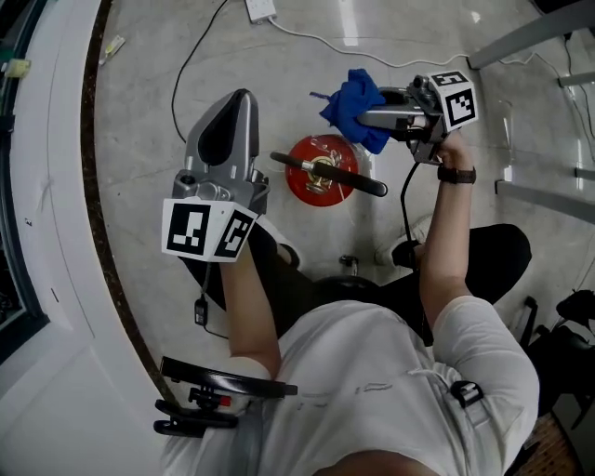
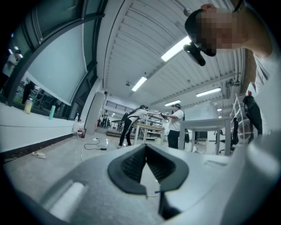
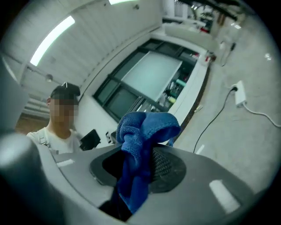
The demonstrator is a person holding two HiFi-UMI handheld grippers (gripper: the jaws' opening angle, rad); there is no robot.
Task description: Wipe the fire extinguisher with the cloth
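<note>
Seen from above in the head view, the red fire extinguisher (image 1: 316, 177) stands on the floor between the person's feet, its black handle (image 1: 327, 174) lying across its top. My right gripper (image 1: 374, 118) is shut on a bunched blue cloth (image 1: 356, 105), held just above and to the right of the extinguisher's top. In the right gripper view the cloth (image 3: 142, 132) bulges out past the right gripper (image 3: 139, 154). My left gripper (image 1: 244, 97) hovers left of the extinguisher, pointing away, shut and holding nothing. The left gripper (image 2: 146, 147) faces a hall, and the extinguisher is out of that view.
A black cable (image 1: 186, 65) and a white power strip (image 1: 262, 9) lie on the floor beyond the extinguisher. A curved white ledge with a dark edge (image 1: 104, 232) runs along the left. Metal frame legs (image 1: 530, 33) stand at the right. Shoes (image 1: 400, 249) rest near the extinguisher.
</note>
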